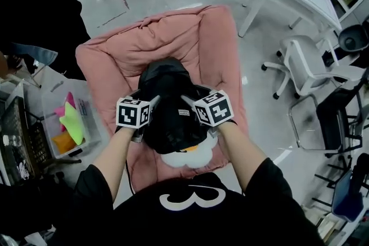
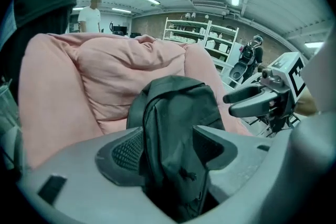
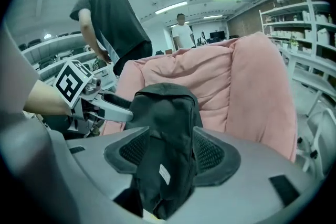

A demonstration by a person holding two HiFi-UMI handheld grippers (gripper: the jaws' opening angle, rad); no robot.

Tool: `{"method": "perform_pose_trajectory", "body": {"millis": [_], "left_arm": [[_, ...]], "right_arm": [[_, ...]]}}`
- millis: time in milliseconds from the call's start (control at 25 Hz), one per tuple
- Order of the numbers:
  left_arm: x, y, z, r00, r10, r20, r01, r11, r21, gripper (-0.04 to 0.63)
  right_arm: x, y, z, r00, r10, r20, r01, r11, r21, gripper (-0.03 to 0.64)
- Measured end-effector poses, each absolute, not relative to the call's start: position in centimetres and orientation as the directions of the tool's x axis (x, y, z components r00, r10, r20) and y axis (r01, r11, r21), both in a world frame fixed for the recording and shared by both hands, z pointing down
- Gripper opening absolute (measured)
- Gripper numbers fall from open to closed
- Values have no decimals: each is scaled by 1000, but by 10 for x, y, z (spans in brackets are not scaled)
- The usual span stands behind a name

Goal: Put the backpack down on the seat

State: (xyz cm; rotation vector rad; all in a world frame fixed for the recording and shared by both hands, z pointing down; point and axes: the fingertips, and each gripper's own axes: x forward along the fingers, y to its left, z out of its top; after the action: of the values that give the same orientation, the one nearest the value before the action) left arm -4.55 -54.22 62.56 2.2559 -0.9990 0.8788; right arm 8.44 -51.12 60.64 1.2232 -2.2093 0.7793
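Pink seat (image 1: 173, 37) under backpack (image 1: 170, 118), forearms (image 1: 118, 155) parallel alongside

The black fabric backpack (image 1: 170, 109) fills the middle of the soft pink cushioned seat (image 1: 173, 37). The seat's raised back blocks the far side and its padded arms close in left and right, so only the near edge is open. A clear plastic bin (image 1: 95, 124) stands just left of the seat. To the right lies bare grey floor (image 1: 259, 95), then a white office chair (image 1: 308, 63).

Shirt (image 1: 144, 219) bears possibly "3".
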Motion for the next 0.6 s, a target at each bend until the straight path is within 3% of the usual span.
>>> {"method": "perform_pose_trajectory", "body": {"millis": [200, 480, 520, 600], "left_arm": [[-58, -530, 609, 514, -515, 686, -825, -515, 231, 295], [-22, -461, 553, 608, -503, 615, -778, -530, 337, 293], [-14, -448, 541, 635, -497, 591, -759, -542, 360, 292], [1, -422, 514, 685, -489, 541, -721, -561, 406, 275]], "right_arm": [[107, -486, 593, -513, -589, 624, -855, 418, -308, 236], [116, -435, 528, -629, -585, 513, -777, 505, -377, 232], [114, -425, 515, -649, -585, 487, -760, 525, -382, 224], [115, -403, 490, -672, -593, 443, -740, 554, -382, 136]]}}
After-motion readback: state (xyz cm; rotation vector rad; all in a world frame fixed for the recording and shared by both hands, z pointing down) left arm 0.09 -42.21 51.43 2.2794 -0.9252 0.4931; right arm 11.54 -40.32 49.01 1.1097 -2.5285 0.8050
